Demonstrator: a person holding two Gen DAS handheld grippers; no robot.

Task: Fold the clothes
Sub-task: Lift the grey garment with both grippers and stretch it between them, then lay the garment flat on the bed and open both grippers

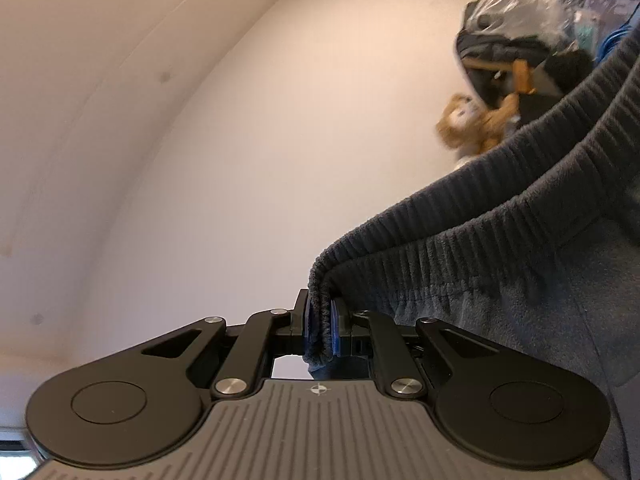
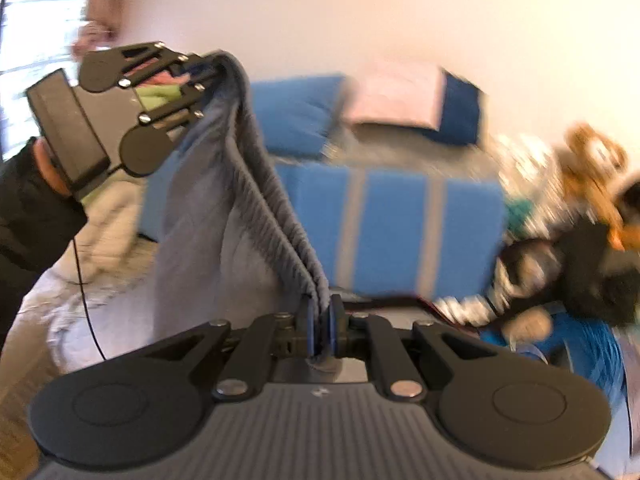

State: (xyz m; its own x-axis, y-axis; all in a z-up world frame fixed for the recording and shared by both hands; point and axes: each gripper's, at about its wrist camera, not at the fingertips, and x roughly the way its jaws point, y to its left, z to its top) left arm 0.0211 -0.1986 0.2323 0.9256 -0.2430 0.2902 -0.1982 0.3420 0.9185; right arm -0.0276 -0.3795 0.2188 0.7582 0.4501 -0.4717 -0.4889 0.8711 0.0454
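Right wrist view: I am clamping both my right gripper [image 2: 320,332] and left gripper [image 2: 204,76] on the grey garment's ribbed waistband [image 2: 272,208], holding it stretched above the bed [image 2: 384,232] so it hangs straight for folding.

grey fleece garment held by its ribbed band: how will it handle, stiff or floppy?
Likely floppy: the ribbed band sags between the left gripper and right gripper, and the grey fleece garment hangs limp below. Probably not slippery: the fuzzy rib sits bunched between the pads.
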